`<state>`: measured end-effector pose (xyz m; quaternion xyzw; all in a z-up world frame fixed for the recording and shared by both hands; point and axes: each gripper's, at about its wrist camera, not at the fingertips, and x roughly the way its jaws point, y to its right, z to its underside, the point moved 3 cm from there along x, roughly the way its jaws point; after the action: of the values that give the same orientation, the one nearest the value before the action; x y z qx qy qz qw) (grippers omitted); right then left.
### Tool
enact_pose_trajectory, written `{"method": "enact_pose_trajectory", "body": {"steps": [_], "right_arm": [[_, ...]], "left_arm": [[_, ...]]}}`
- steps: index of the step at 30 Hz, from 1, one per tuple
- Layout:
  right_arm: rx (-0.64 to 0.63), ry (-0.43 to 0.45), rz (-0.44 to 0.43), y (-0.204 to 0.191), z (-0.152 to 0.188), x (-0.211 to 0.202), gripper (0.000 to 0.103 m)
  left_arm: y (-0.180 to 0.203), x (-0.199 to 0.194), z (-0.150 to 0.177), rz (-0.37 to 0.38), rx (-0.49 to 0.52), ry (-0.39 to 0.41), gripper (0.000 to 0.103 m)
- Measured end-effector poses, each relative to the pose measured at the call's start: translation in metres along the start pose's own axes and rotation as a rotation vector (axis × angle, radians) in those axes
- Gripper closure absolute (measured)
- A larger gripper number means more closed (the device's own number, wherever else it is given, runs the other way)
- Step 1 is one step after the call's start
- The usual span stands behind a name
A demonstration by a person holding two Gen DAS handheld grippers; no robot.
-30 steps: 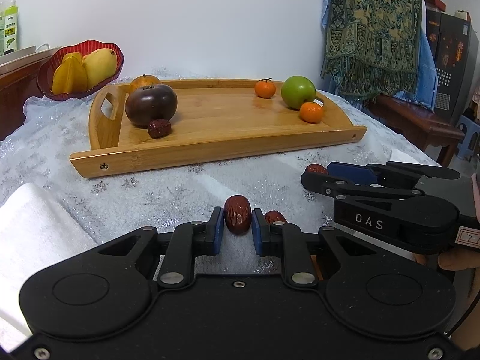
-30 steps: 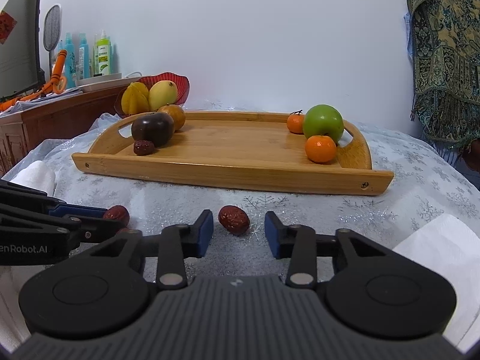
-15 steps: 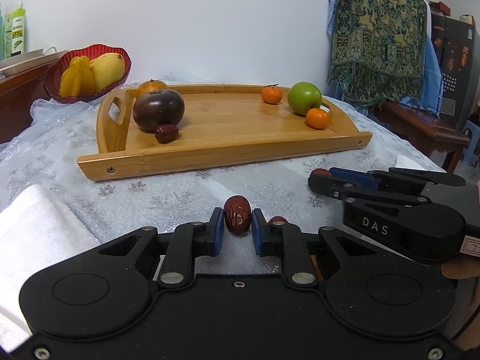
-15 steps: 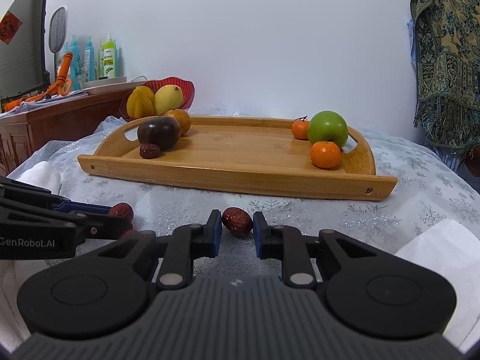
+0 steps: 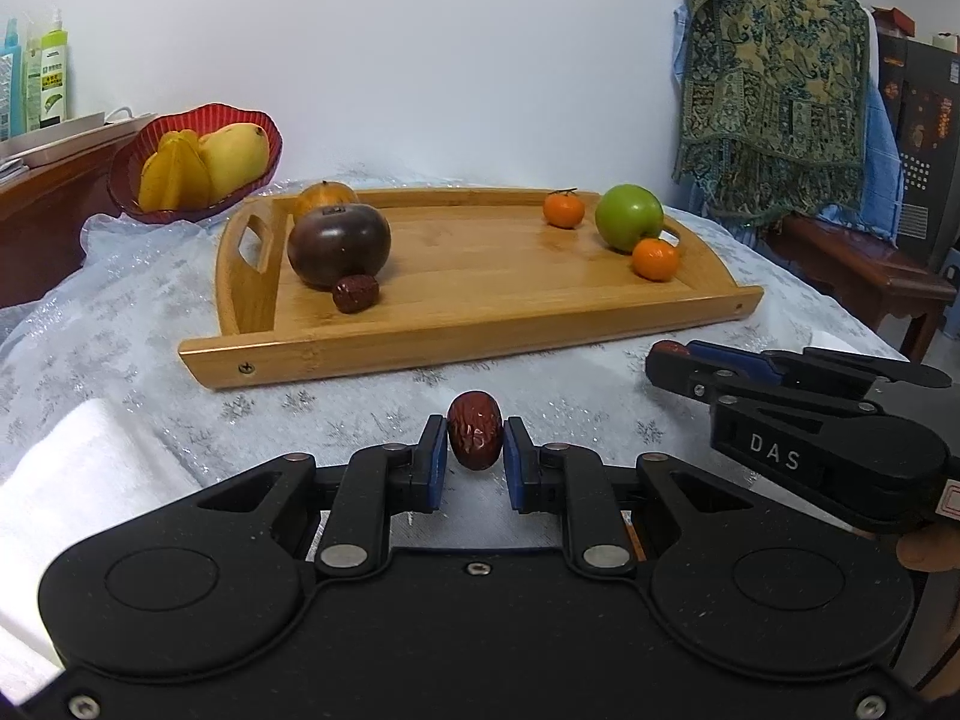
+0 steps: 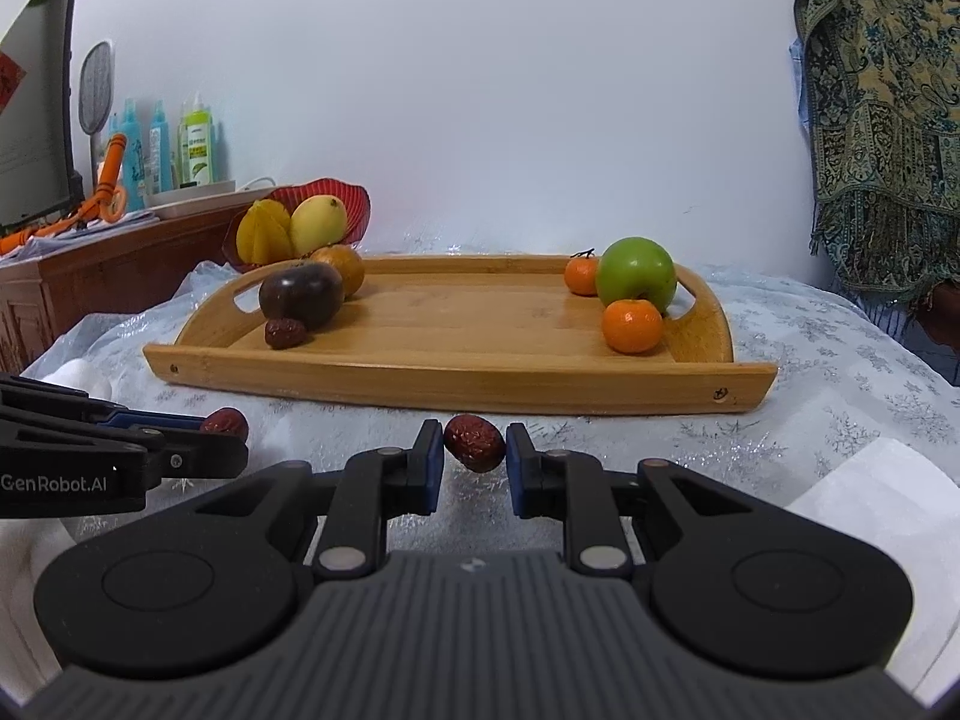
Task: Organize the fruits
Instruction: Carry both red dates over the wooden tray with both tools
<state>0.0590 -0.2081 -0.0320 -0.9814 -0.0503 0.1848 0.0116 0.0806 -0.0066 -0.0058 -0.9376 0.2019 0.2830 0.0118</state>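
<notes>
My left gripper [image 5: 475, 450] is shut on a red date [image 5: 475, 431] and holds it above the cloth, in front of the wooden tray [image 5: 480, 336]. My right gripper [image 6: 475, 455] is shut on another red date [image 6: 474, 441], also in front of the tray [image 6: 456, 381]. The tray holds a dark purple fruit [image 5: 339, 246], a red date [image 5: 355, 293], an orange-brown fruit [image 5: 324, 197], a green apple [image 5: 630, 217] and two tangerines [image 5: 656, 259]. The right gripper shows in the left wrist view [image 5: 666, 357], and the left one in the right wrist view [image 6: 222, 438].
A red bowl [image 5: 198, 162] with a mango and starfruit stands behind the tray's left end. White folded towels lie at the front left [image 5: 78, 480] and front right [image 6: 870, 498]. A patterned throw [image 5: 774, 78] hangs over furniture at the right.
My right gripper closed on its date and lifted it off the cloth. Both grippers rose with their dates, and the tray now looks lower and nearer.
</notes>
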Motion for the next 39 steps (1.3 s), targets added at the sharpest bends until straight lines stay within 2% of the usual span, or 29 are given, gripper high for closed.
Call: {"method": "enact_pose_trajectory", "body": {"steps": [18,39], "right_arm": [[0.006,0.064,0.039,0.01,-0.03,0.002,0.077],[0.039,0.088,0.072,0.038,-0.075,0.05,0.077]], "left_arm": [[-0.005,0.008,-0.034,-0.005,-0.014,0.03,0.084],[-0.007,0.065,-0.107,0.006,-0.016,0.079,0.084]]}}
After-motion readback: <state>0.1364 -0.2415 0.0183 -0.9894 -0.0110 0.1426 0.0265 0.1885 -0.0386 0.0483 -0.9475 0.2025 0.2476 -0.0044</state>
